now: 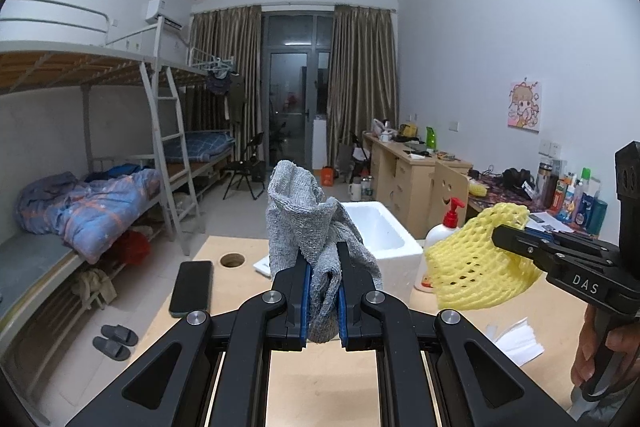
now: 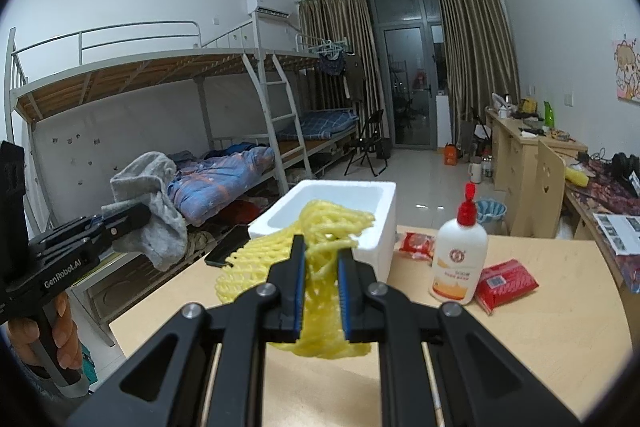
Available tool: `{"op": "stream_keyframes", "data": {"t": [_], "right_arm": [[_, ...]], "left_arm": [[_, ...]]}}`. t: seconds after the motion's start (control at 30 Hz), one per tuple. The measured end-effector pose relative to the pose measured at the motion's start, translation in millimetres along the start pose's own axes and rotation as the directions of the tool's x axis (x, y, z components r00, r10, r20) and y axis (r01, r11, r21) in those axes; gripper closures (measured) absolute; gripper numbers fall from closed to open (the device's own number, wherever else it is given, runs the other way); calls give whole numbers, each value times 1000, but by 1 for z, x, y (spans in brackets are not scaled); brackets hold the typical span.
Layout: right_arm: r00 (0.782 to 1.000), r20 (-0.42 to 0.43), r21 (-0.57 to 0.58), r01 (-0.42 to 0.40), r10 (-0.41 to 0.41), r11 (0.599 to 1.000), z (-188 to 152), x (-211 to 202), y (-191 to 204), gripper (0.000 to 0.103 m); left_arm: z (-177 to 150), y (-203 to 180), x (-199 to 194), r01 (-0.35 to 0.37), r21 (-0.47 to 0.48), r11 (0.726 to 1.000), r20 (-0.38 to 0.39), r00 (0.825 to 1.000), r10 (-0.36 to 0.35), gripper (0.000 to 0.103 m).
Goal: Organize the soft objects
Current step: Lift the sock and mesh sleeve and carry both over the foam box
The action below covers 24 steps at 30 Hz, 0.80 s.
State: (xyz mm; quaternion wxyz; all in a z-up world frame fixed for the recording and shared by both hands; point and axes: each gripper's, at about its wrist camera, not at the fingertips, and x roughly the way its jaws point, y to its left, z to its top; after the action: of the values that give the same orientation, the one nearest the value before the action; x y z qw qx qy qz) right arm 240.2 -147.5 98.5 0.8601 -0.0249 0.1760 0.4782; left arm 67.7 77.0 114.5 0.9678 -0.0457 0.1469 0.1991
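Observation:
My left gripper [image 1: 323, 255] is shut on a grey knitted sock [image 1: 308, 223], which stands up crumpled between the blue pads above the wooden table [image 1: 320, 379]. The same sock [image 2: 154, 203] hangs from that gripper at the left of the right wrist view. My right gripper [image 2: 322, 247] is shut on a yellow foam fruit net [image 2: 320, 291], lifted off the table. In the left wrist view the net [image 1: 472, 263] hangs at the right. A white foam box [image 2: 332, 215] stands open just beyond both grippers, and nothing shows inside it.
A white lotion bottle with a red pump [image 2: 460, 259] stands right of the box, with red packets [image 2: 506, 283] beside it. A black phone [image 1: 191, 287] lies at the table's left edge near a round hole [image 1: 232, 259]. White paper [image 1: 516, 341] lies at the right.

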Motion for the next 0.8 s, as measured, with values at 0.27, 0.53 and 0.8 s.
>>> {"op": "stream_keyframes", "data": {"t": [0.27, 0.53, 0.8], "right_arm": [[1000, -10, -22, 3, -3, 1000, 7, 12, 4, 86], [1000, -19, -31, 19, -20, 999, 17, 27, 2, 86], [999, -27, -50, 40, -41, 998, 32, 47, 1, 86]], "left_arm": [[6, 2, 16, 24, -8, 1000, -19, 1000, -25, 92], [12, 5, 35, 49, -3, 999, -28, 998, -49, 92], [23, 6, 66, 74, 5, 997, -50, 996, -74, 92]]}}
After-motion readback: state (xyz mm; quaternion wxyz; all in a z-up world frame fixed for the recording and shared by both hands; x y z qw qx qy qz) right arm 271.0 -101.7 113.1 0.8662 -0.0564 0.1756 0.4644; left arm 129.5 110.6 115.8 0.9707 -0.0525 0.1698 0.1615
